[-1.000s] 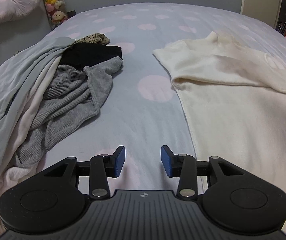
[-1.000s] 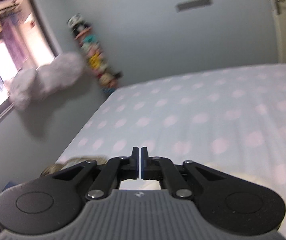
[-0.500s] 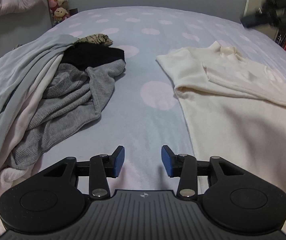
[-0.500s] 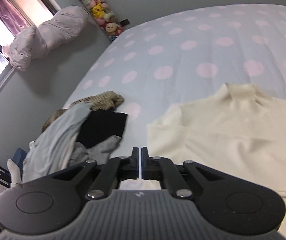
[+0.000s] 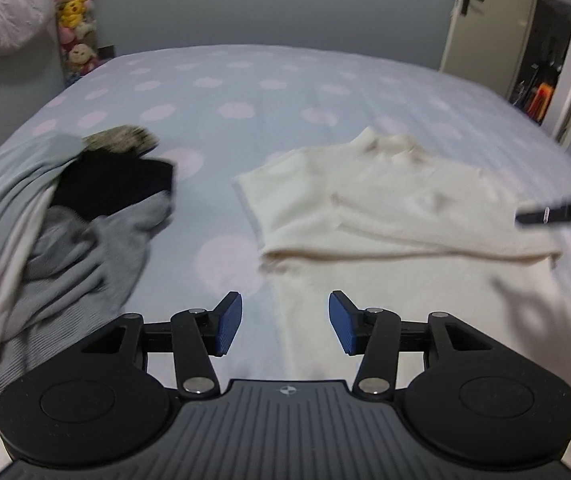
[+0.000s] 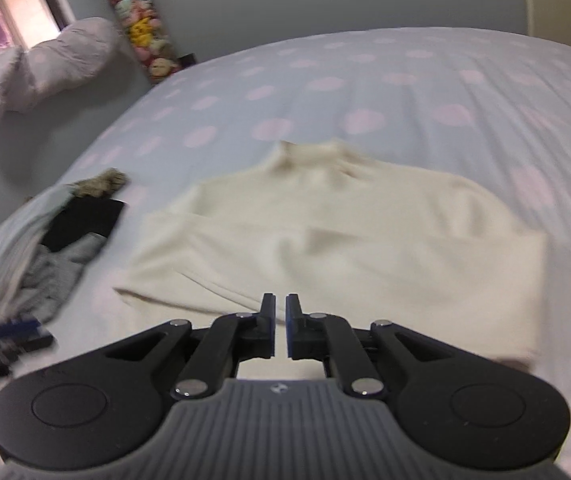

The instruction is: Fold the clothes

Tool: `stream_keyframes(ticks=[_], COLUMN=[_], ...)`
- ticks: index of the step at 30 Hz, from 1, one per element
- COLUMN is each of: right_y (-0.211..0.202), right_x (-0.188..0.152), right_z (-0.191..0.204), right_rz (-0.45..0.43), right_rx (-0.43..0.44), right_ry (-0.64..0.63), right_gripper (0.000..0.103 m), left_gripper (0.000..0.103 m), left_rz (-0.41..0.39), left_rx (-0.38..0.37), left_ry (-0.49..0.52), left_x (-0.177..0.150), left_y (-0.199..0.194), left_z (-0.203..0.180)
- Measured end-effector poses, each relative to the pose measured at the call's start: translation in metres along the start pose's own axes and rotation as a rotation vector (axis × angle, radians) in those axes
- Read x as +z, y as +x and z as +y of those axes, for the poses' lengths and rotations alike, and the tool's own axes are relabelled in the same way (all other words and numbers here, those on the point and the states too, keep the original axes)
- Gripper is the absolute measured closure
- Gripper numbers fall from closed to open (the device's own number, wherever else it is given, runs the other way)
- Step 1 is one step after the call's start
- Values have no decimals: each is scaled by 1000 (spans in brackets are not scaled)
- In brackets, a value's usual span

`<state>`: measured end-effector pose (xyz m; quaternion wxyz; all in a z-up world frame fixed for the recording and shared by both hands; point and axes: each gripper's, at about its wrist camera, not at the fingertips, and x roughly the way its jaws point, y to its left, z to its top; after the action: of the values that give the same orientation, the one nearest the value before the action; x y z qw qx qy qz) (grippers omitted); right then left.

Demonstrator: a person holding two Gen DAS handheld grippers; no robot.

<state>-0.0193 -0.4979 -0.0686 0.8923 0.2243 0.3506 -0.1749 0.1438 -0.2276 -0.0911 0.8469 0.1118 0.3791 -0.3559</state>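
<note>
While both wrist views look down across a bed (image 5: 269, 92) with a pale blue cover dotted in pink, a cream sweater (image 5: 405, 216) lies spread flat on it, collar toward the far wall and one sleeve folded across its chest. The left gripper (image 5: 285, 322) hovers above the sweater's near left edge, blue pads set fairly wide apart with nothing between them; its jaws have just been opening. The right gripper (image 6: 280, 326) hangs over the sweater's (image 6: 325, 232) lower middle, pads separated by only a thin slit and holding nothing; its jaws have just begun to part. A heap of clothes (image 5: 65, 224) sits on the bed's left side, apart from the sweater: grey, black and light blue pieces tangled together. Stuffed toys (image 5: 75, 28) hang in a column on the far wall, beside a pale bundle (image 5: 1, 20). A door (image 5: 481, 20) stands at the far right.
</note>
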Motion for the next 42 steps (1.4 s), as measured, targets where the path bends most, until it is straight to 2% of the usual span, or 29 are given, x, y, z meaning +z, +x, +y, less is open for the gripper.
stream_keyframes(ticks=[6,9,13,14,21,22,25,26,27,30,35,39,42], right_y=[-3,0,2,2,-4,-5,-10,-11,-10,-6,-7,-9,-9], right_x=[-22,-30,-41,-42,-42,-43,-44,-44,-45,-47,-46,-47,-46], right_z=[-44,-61,-80,-83,-103,-103,-106,-107,-110,-122,-141,-148,-149], right_rz=[-33,-46,-31,-31,-22,-16,0,7,16,46,44,28,3], right_rx=[-47,-55,-65,-69,-124,-132,-142,-147,-156,-188,-209,-156,-121], right_ry=[42,70,70,61,-20,-38,-83,-93,-104,-93,-26,36,91], right_gripper=[95,94,81,81,78,76,61,58,57,57,57,57,48], left_gripper=[55,54,52,52,52,52,54,64,76,94,97,97,98], left_rz=[29,52,105,118,179,189,221,230,226,191,133,55,-11], left_rx=[-27,-74,-81,-83,-99,-97,-97,-101,-108,-86,-117,-209,-245], left_ry=[79,71,97,99,38,29,-29,-49,-57,-6,12,7,88], left_x=[26,42,63,68,96,99,100,99,98,98,119,151,177], left_y=[31,54,91,101,154,161,180,184,185,175,148,113,81], left_z=[-30,-38,-47,-48,-49,-49,-45,-44,-45,-58,-74,-94,-121])
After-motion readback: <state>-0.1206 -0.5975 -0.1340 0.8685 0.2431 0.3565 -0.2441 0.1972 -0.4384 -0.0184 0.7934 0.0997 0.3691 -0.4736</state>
